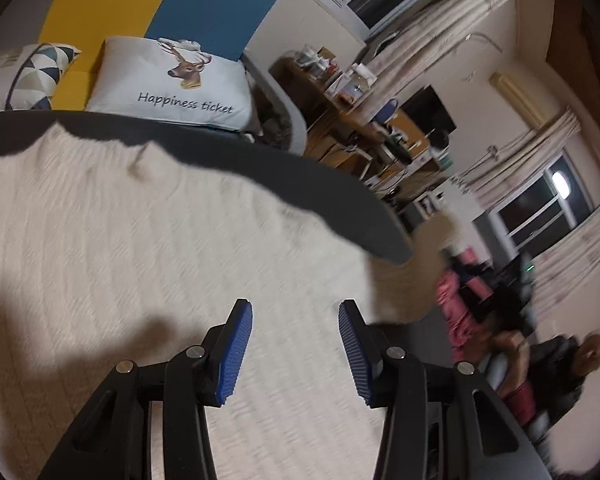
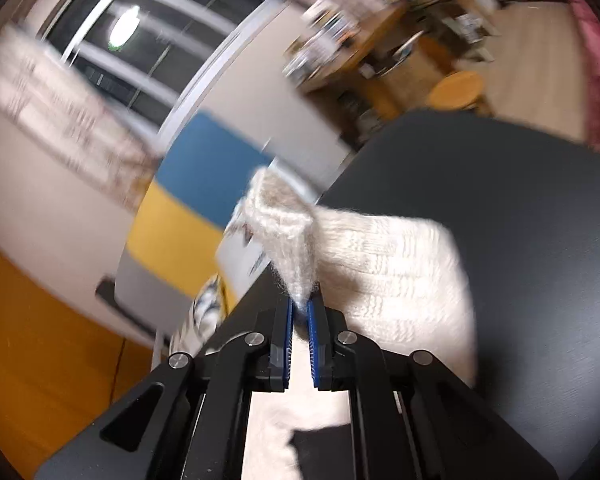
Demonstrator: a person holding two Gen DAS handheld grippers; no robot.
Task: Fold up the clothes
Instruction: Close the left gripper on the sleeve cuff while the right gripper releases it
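Left gripper [image 1: 296, 350], right gripper [image 2: 299, 316]: matte black angular linkage arms, round silver pivot screws, ribbed blue pads [image 1: 236, 354] lining both fingers.

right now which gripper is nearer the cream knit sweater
Right. The right gripper is shut on a fold of the cream knit sweater; the left gripper hangs open just above it, nothing between its pads.

Knit sweater [image 1: 140, 240] motion-blurred, cut off at frame edges; room background [image 2: 360, 40] smeared.

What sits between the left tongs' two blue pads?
Nothing is gripped: in the left wrist view the left tongs stand open, and only the cream knit sweater lying below shows through the gap.
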